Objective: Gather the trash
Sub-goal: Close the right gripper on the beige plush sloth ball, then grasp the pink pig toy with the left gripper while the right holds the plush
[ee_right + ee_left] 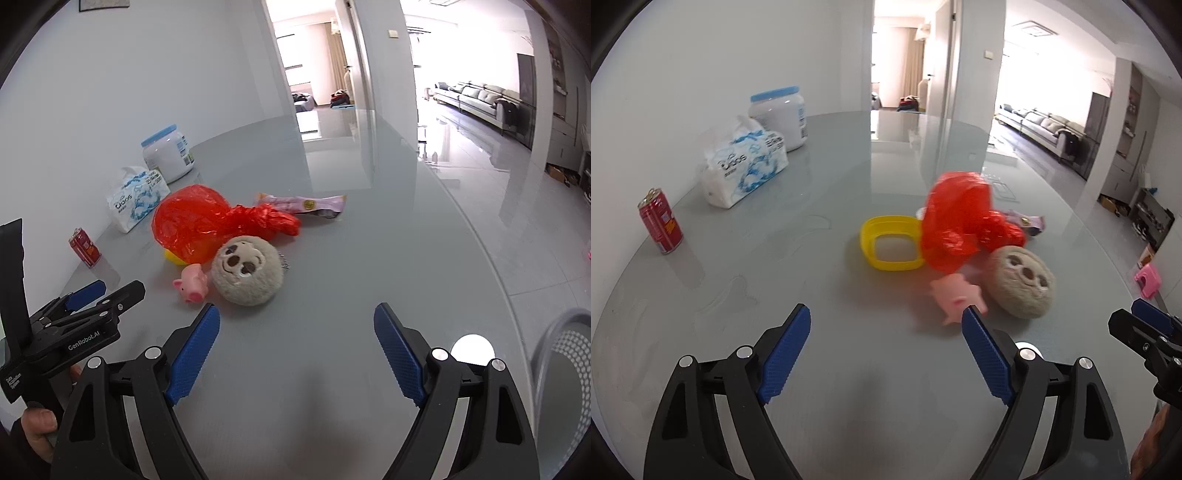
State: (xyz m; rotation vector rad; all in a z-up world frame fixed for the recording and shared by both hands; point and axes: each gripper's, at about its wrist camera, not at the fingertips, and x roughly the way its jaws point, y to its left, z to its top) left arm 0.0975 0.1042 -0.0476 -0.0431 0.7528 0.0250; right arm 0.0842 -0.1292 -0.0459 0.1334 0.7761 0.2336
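Red bag (960,225) ahead of both tongs, on the glass table (827,206).
Left tongs (886,325) and right tongs (295,321) gape empty; pig (192,282) and plush (247,273) lie just beyond.

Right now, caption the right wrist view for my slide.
Open right gripper empty above grey table, facing plush toy, pink pig, red bag.

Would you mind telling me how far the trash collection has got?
Nothing looks collected yet. Both tools, left and right, are open and empty. Still on the table: the red plastic bag, snack wrapper and red can.
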